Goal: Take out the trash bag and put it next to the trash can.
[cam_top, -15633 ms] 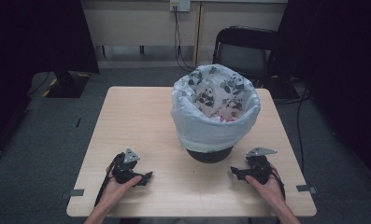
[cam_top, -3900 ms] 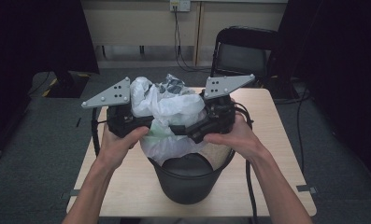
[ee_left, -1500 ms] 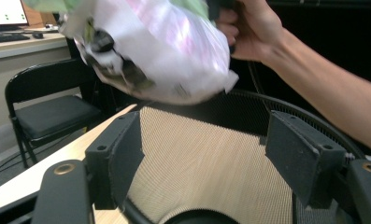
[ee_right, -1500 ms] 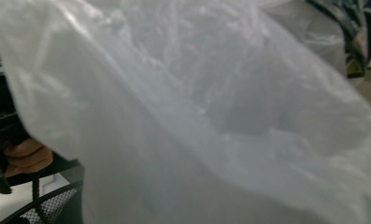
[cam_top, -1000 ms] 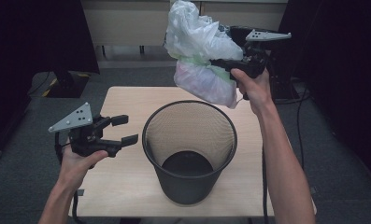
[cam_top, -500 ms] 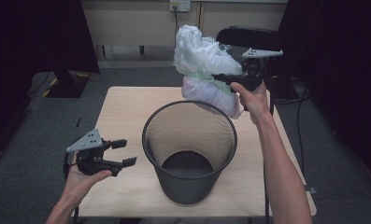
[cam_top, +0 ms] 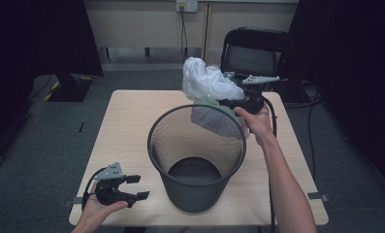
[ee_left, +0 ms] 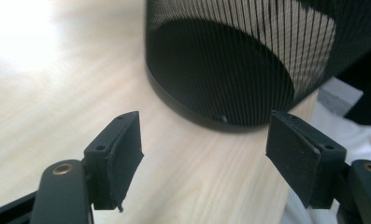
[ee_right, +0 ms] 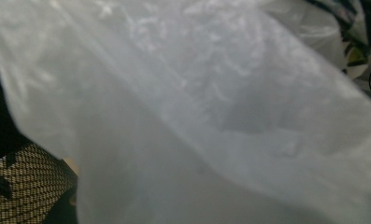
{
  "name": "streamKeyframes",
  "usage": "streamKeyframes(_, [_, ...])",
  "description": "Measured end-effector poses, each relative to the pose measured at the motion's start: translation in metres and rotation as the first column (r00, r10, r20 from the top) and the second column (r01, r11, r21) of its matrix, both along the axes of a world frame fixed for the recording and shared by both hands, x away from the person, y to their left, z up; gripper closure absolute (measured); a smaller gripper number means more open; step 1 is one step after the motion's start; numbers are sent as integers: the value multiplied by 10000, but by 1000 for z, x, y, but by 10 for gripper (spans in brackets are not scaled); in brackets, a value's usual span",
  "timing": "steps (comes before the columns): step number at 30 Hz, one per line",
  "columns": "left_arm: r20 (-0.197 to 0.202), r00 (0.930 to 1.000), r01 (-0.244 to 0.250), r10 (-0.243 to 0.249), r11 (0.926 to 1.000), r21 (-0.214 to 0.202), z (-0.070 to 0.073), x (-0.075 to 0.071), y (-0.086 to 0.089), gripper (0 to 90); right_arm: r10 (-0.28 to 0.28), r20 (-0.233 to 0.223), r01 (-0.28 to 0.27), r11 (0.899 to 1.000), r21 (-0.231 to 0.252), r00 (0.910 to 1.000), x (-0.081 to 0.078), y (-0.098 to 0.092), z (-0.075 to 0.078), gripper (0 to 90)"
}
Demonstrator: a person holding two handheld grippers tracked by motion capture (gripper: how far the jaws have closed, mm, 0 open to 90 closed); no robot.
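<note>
A black mesh wastebasket (cam_top: 196,160) stands empty near the middle of the wooden table (cam_top: 127,126). Behind its far right rim hangs a full white plastic bag (cam_top: 209,90), with my right gripper (cam_top: 229,102) shut on its gathered neck. The same bag (ee_right: 211,116) spreads across the right gripper view and hides the jaws. My left gripper (cam_top: 137,187) rests low at the table's front left corner, open and holding nothing. In the left gripper view its fingers (ee_left: 115,156) point at the wastebasket's base (ee_left: 220,79).
A black chair (cam_top: 258,51) stands behind the table on the far side. Cables run along the grey carpet at the right. Light cabinets line the back wall. Bare tabletop lies left of the wastebasket.
The right gripper has lowered the bag from high above down to the far side of the wastebasket. The left gripper has dropped and moved toward the front left corner.
</note>
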State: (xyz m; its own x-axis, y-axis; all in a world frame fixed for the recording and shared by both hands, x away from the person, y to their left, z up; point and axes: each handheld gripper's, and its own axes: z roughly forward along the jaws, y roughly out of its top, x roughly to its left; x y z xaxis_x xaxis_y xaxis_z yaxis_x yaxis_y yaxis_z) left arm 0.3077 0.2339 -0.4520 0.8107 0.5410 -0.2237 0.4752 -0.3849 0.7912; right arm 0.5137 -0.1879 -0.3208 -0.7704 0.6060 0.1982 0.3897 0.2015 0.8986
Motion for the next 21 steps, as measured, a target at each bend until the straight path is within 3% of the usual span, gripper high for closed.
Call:
streamKeyframes(4, [-399,9988,314,-284,9966,763,-16,1,-13,249,-2,-210,0,10000,-61,9998,2,7,-14,744])
streamKeyframes(8, [-735,9966,461,-380,9927,1111,-23,1,-19,249,66,-319,-73,9997,-213,9995,5,15,-21,734])
streamKeyframes(9, [-742,9964,495,-413,9923,1135,-24,1,-20,250,31,-352,-38,9998,-217,9994,6,18,-21,695])
streamKeyframes(12, [-855,9956,492,-391,9916,1193,-24,2,-20,261,-561,-624,546,9982,-243,9965,9,25,-22,415])
streamKeyframes(14, [-909,9948,572,-462,9908,1230,-25,2,-20,261,-636,-821,599,9971,-459,9946,12,27,-25,320])
streamKeyframes(21, [-1094,9918,810,-658,9866,1413,-28,2,-22,260,-769,-1210,708,9960,-540,9897,13,20,-29,215])
